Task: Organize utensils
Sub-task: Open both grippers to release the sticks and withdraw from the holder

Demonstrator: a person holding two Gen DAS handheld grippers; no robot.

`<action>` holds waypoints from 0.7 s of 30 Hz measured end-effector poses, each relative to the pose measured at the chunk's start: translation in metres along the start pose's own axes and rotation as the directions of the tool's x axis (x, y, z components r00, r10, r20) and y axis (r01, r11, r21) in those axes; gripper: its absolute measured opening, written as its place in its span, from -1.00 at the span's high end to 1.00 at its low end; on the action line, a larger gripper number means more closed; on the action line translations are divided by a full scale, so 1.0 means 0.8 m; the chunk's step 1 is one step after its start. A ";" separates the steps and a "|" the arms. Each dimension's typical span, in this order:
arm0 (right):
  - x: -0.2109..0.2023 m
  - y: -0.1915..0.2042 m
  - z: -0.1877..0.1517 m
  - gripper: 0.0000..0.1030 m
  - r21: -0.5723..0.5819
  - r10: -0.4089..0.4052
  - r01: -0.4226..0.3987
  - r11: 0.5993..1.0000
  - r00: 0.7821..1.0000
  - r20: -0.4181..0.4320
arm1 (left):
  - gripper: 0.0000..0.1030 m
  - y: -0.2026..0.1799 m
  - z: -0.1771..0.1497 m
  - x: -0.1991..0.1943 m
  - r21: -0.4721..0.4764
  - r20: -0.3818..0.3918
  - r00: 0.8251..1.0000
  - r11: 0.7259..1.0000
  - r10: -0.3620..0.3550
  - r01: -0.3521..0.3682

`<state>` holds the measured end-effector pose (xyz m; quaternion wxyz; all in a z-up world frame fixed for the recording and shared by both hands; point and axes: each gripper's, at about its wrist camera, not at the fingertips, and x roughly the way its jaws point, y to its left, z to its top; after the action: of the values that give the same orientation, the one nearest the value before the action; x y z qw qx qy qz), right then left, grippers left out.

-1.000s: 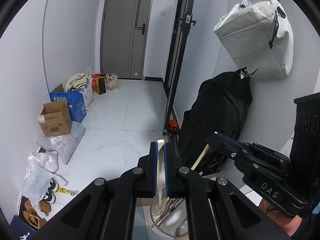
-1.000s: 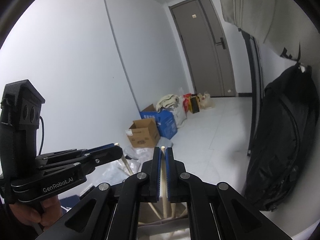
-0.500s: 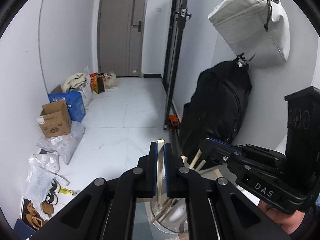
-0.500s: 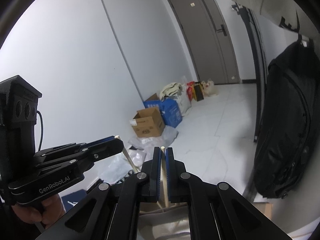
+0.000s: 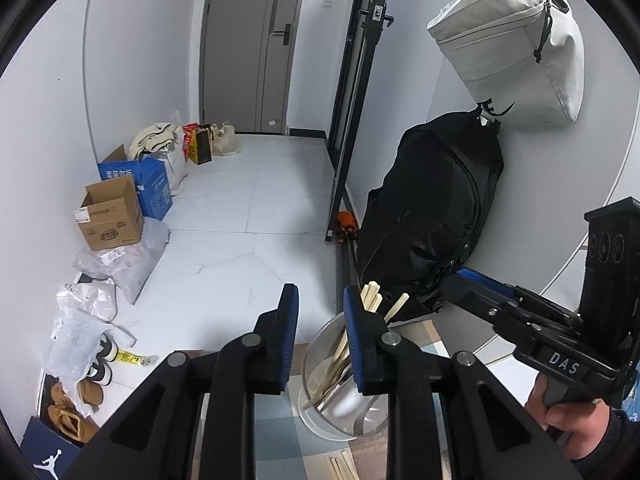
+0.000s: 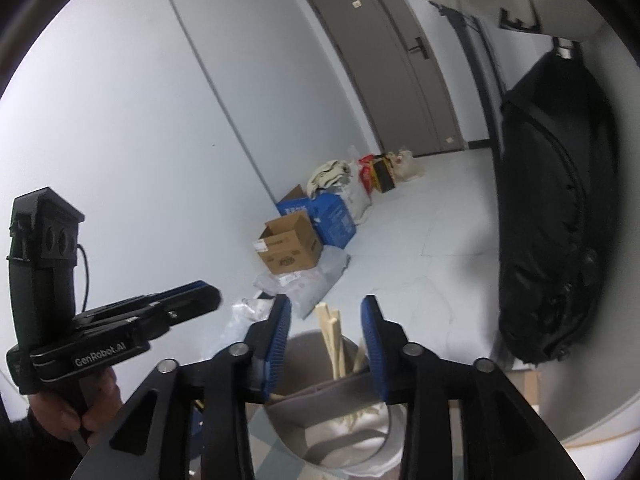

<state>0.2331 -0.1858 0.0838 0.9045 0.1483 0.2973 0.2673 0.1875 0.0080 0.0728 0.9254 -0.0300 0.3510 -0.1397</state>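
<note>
While both of our grippers hover over the metal cup (image 5: 340, 412), their jaws have just been opening and now stand apart with nothing pressed between the blue pads. At the lower centre of the left wrist view, our left gripper (image 5: 318, 304) shows a clear gap, and only floor tiles appear through it. Its right finger stands in front of the wooden chopsticks (image 5: 370, 300), whose pale square tips poke up just right of that pad and lean out of the cup toward the upper right. More chopsticks (image 5: 340, 468) lie flat on the checked cloth (image 5: 276, 440) at the bottom edge, just below the cup. At the right of that frame our right gripper (image 5: 472, 288) reaches in from the side, held in a hand (image 5: 568, 420) at the lower right corner.

From the right wrist view, the right gripper (image 6: 326, 316) is spread wider, and the chopsticks (image 6: 332, 340) rise between its pads without touching either one. They stand in the cup (image 6: 344, 432), which fills the lower centre of the frame. At the lower left, the left gripper (image 6: 200, 294) points toward the centre, gripped by the other hand (image 6: 76, 412).

A black backpack (image 5: 432, 216) hangs on the wall at the right, and a brown cardboard box (image 5: 110, 216) sits on the floor at the left.
</note>
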 end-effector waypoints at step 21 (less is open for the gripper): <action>-0.092 0.047 -0.027 -0.32 -0.041 -0.025 0.027 0.999 0.998 0.063 | 0.19 -0.020 -0.036 -0.070 0.000 0.070 0.997 0.999 0.037 -0.037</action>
<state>0.1545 -0.1950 0.1169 0.9197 0.1337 0.2650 0.2569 0.1247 0.0097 0.0899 0.9395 -0.0280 0.3189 -0.1217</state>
